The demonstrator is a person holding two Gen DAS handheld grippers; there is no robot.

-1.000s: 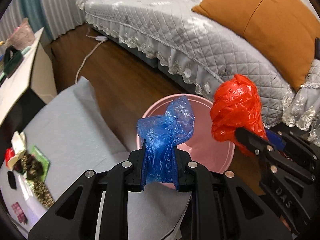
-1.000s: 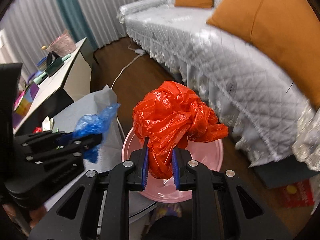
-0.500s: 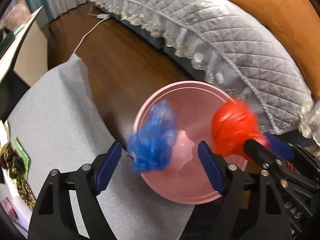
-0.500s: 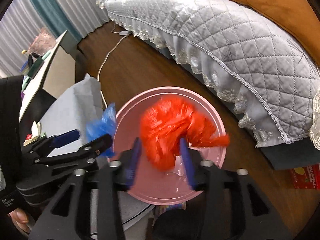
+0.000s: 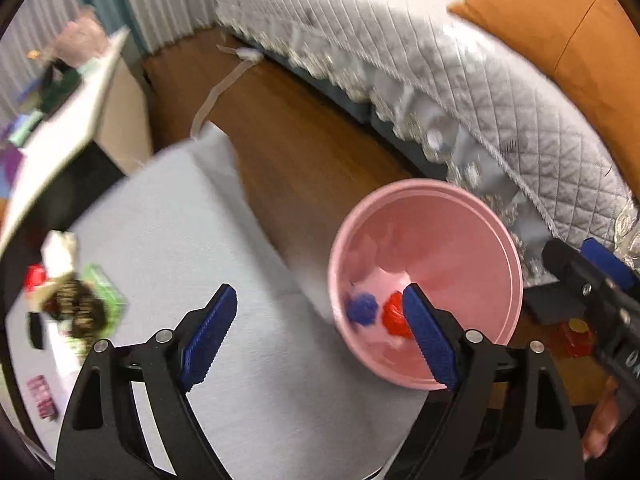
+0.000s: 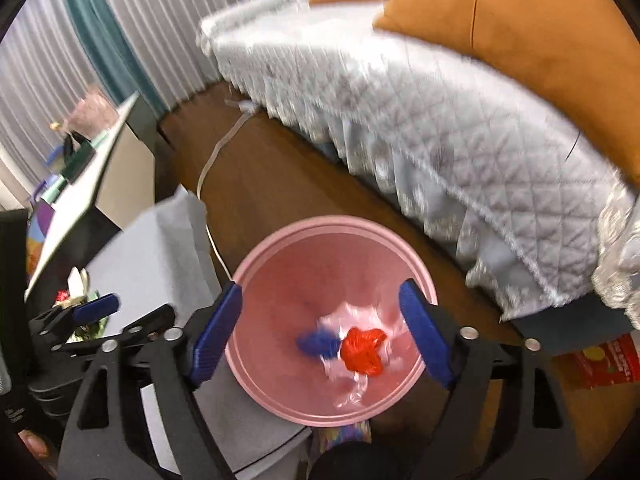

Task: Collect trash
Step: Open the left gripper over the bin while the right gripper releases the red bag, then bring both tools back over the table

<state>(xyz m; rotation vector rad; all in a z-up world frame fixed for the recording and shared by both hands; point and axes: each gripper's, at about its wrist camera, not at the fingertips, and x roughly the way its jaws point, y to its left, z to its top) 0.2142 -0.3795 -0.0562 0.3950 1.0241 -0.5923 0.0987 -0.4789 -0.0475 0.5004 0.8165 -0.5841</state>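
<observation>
1. The blue bag (image 6: 318,343) and the red bag (image 6: 363,350), both crumpled plastic, lie side by side at the bottom of the pink bin (image 6: 280,240), which stands on the floor just off the edge of the grey-covered table (image 5: 168,216).
2. The left gripper (image 5: 316,340) and the right gripper (image 6: 320,332) hang above the bin with jaws opening wide, nothing between them.
3. Done, I judge: these two bags are binned.
4. Left: a small heap of wrappers (image 5: 76,304) near the table's far left edge, not yet collected.
</observation>
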